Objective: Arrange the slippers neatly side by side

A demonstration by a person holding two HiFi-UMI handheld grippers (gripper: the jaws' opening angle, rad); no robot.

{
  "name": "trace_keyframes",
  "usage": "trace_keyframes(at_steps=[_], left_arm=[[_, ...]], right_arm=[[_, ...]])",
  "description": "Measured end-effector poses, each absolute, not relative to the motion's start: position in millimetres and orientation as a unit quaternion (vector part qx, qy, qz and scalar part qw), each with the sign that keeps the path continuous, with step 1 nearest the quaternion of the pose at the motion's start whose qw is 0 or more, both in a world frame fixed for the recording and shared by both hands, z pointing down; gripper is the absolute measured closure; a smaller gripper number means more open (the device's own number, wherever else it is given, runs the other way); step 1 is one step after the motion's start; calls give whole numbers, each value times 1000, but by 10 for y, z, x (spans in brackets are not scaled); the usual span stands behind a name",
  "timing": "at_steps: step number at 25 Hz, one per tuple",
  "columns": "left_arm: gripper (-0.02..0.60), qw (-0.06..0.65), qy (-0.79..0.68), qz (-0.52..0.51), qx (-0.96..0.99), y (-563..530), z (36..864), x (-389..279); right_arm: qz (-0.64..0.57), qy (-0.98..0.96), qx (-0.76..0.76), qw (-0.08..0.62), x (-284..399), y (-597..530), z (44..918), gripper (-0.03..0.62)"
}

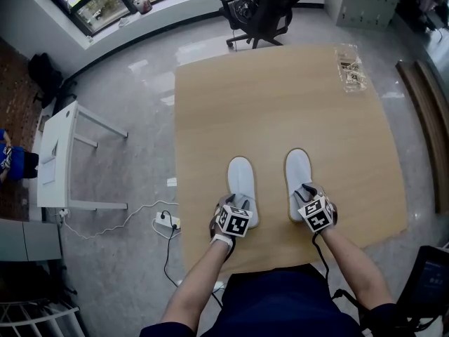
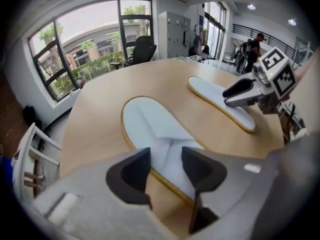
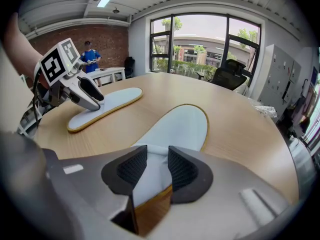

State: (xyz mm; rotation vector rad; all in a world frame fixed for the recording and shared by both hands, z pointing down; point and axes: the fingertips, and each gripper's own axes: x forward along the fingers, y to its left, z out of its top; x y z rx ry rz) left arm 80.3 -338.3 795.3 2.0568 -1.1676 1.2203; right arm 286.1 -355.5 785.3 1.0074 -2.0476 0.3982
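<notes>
Both white, yellow-edged slippers are flat on the wooden table [image 1: 280,104], in its near half toward 6 o'clock, with their toes pointing to 12 o'clock. The left slipper [image 1: 241,177] lies at 9 o'clock of the right slipper [image 1: 297,170]. They are near each other but not touching, with bare wood between them. They look close to parallel, and the right one's toe reaches a shade further toward 12.

The left gripper [image 2: 165,169] is at the heel end of its slipper with the tongs released. The jaws stand apart with the slipper's strap lying loose between them, and neither pad presses on it. The right gripper [image 3: 156,166] looks clenched, with the white strap of the right slipper filling the gap between its pads. That's a grasp by my reading.

The pair looks nearly set, so the risk now is undoing it. These slippers look light and the tabletop looks smooth. If the right hand pulls back toward 6 o'clock before it lets go, the slipper will probably come with it or swing its toe off line. On the left, the strap sits between open pads. A lift at a slant could catch the fabric on a pad and twist that slipper toward 3 o'clock, into its partner. A final nudge to even the toes could also overshoot.

At the table's 1 o'clock corner a clear plastic packet [image 1: 349,67] lies well apart from all this.
</notes>
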Motion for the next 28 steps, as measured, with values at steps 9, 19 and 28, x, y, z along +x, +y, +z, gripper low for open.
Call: trace_keyframes(at_steps=[9, 19, 28], left_arm=[[383, 260, -439, 433, 743, -3119, 7966, 989], [383, 259, -425, 434, 751, -2972, 7973, 1216], [385, 254, -409, 441, 757, -2858, 7968, 1349]], right_arm=[[148, -820, 379, 403, 2726, -3390, 7855, 456], [148, -827, 365, 402, 2575, -3265, 7849, 456], [158, -831, 363, 390, 2412, -3081, 7841, 455]])
